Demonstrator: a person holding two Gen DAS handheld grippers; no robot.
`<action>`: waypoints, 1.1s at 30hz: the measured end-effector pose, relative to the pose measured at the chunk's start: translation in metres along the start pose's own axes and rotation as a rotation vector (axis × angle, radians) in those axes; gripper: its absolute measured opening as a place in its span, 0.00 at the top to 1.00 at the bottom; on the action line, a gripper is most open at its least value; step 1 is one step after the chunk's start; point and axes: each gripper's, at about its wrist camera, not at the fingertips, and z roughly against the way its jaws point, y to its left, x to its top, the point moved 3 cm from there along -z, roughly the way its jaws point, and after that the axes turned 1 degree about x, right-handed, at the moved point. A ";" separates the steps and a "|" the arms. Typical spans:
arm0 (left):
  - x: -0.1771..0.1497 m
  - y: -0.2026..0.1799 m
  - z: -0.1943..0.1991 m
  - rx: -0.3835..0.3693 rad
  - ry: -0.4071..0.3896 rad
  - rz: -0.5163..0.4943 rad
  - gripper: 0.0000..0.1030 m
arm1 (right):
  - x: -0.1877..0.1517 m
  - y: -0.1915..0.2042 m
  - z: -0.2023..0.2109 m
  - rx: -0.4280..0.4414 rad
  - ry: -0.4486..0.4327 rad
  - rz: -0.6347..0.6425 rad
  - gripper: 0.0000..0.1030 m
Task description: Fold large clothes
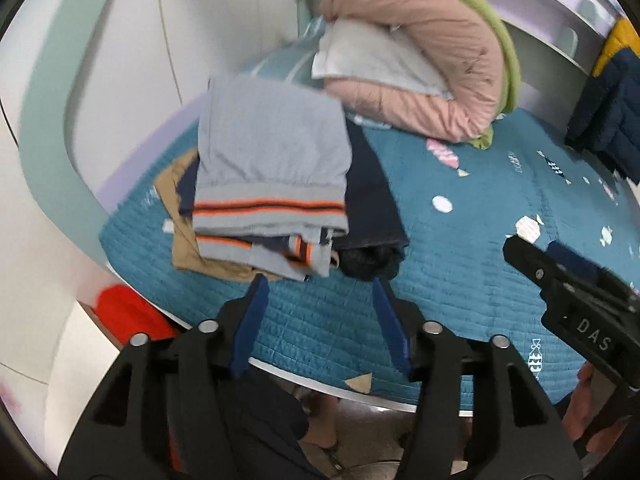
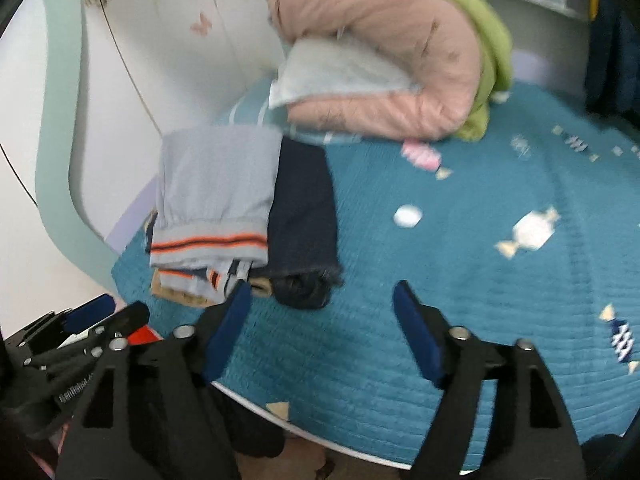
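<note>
A folded grey garment with orange and navy stripes (image 1: 272, 168) (image 2: 216, 192) tops a pile at the bed's left corner. Under it lie a dark navy garment (image 1: 372, 208) (image 2: 304, 216) and a tan one (image 1: 188, 248) (image 2: 176, 292). My left gripper (image 1: 320, 284) hangs open just in front of the pile, with nothing between its blue pads. My right gripper (image 2: 322, 294) stands open wider, over bare quilt to the right of the pile, holding nothing. The right gripper (image 1: 576, 296) shows at the right edge of the left wrist view, and the left gripper (image 2: 80, 332) at the lower left of the right wrist view.
A teal quilted bedspread (image 1: 460, 280) (image 2: 460, 280) with candy prints covers the bed. A pink padded jacket (image 1: 432, 48) (image 2: 384, 52), a white cloth and a green garment are heaped at the back. A navy and yellow jacket (image 1: 608, 112) lies at far right. White wall panels stand left; something red (image 1: 128, 312) sits below.
</note>
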 end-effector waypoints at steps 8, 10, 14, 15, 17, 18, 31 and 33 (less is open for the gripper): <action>0.009 -0.035 0.067 -0.056 -0.149 -0.061 0.26 | 0.007 -0.013 0.063 -0.012 -0.117 -0.008 0.19; 0.010 -0.042 0.079 -0.068 -0.171 -0.070 0.26 | 0.008 -0.017 0.077 -0.049 -0.147 -0.006 0.12; 0.010 -0.052 0.102 -0.071 -0.234 -0.079 0.23 | 0.009 -0.023 0.106 -0.103 -0.218 0.021 0.10; 0.009 -0.054 0.107 -0.074 -0.248 -0.081 0.23 | 0.009 -0.024 0.110 -0.110 -0.226 0.026 0.10; 0.009 -0.058 0.115 -0.095 -0.267 -0.071 0.23 | 0.008 -0.025 0.120 -0.126 -0.251 0.033 0.10; 0.009 -0.059 0.119 -0.108 -0.271 -0.068 0.23 | 0.008 -0.027 0.124 -0.137 -0.259 0.032 0.10; 0.007 -0.075 0.148 -0.151 -0.329 -0.084 0.20 | 0.010 -0.038 0.163 -0.178 -0.341 0.032 0.10; 0.008 -0.075 0.148 -0.152 -0.331 -0.078 0.20 | 0.009 -0.036 0.167 -0.181 -0.345 0.043 0.10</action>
